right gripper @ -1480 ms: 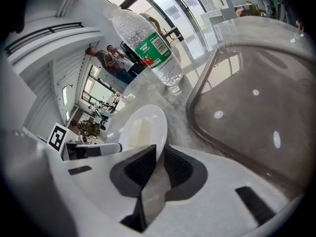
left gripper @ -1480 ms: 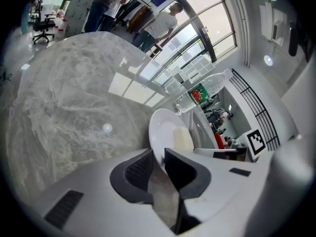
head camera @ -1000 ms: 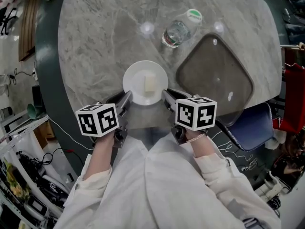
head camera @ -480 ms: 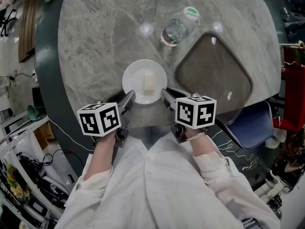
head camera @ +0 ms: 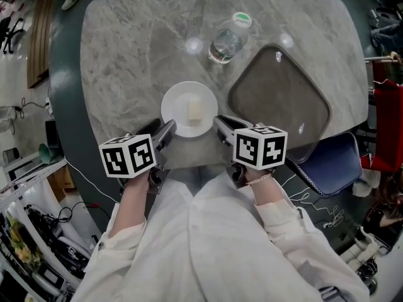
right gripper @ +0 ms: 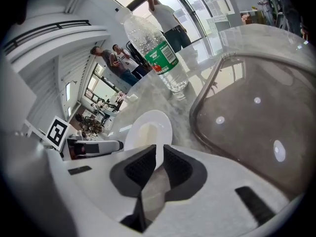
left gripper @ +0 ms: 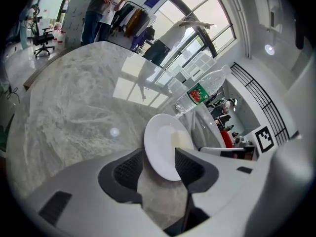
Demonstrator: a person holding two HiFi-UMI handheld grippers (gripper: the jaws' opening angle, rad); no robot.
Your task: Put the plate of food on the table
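Observation:
A white plate [head camera: 189,109] with a pale block of food [head camera: 196,111] rests flat on the marble table [head camera: 126,55], near its front edge. My left gripper [head camera: 162,131] is at the plate's left rim. Its jaws have just been opening and now stand open, with the rim [left gripper: 165,147] between them and the pads off it. On the plate's right rim is my right gripper [head camera: 221,126]. In the right gripper view, my right gripper [right gripper: 155,164] has its jaws close together, and the plate [right gripper: 148,130] runs into the narrow gap.
A clear water bottle [head camera: 225,39] with a green cap stands behind the plate. A dark brown tray [head camera: 280,99] lies to the plate's right, reaching the table edge. A blue chair seat [head camera: 334,165] sits beyond that edge. People stand far off in the room.
The left gripper's jaws have spread apart at the plate's rim. The plate and the right gripper have stayed where they were.

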